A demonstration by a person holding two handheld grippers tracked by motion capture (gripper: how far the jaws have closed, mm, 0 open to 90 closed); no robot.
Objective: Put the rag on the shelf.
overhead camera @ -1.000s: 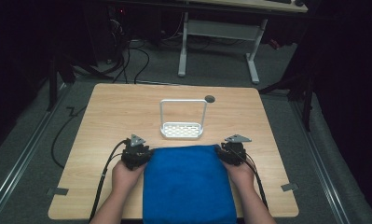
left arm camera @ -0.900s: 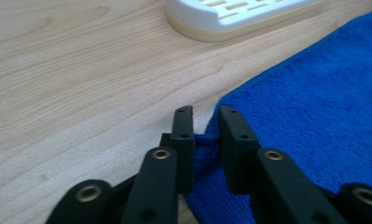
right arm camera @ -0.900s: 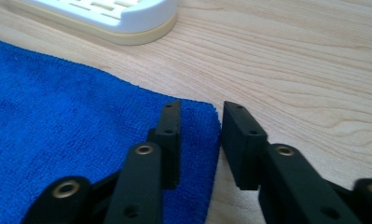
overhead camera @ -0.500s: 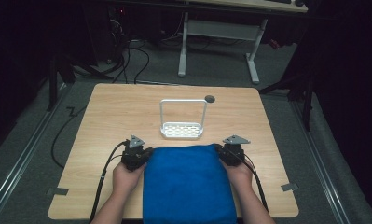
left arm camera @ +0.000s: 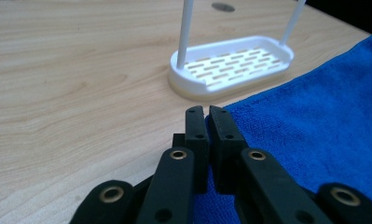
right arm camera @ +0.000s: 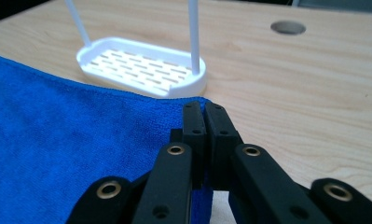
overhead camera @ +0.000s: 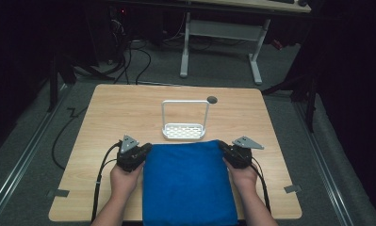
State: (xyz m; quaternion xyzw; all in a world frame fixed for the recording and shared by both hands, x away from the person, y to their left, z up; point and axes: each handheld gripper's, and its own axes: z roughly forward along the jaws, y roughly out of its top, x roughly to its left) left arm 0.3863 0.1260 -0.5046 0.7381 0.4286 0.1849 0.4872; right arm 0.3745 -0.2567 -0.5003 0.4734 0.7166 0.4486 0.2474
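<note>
1. Lying flat on the near half of the wooden table (overhead camera: 105, 108) is a blue towel (overhead camera: 188, 181), and its near edge hangs over the table's front edge
2. The left gripper (overhead camera: 145, 149) has its jaws closed tight on the far left corner of the towel; in the left gripper view the blue cloth sits pinched between the two black jaws
3. The right gripper (overhead camera: 222, 147) is also clamped on the towel, at the far right corner, with the fabric caught between its jaws
4. A white slotted tray (overhead camera: 184, 131) with a tall wire handle stands just behind the towel's far edge, between the two grippers
5. A small round hole (overhead camera: 212, 100) is in the table, beyond the tray
</note>
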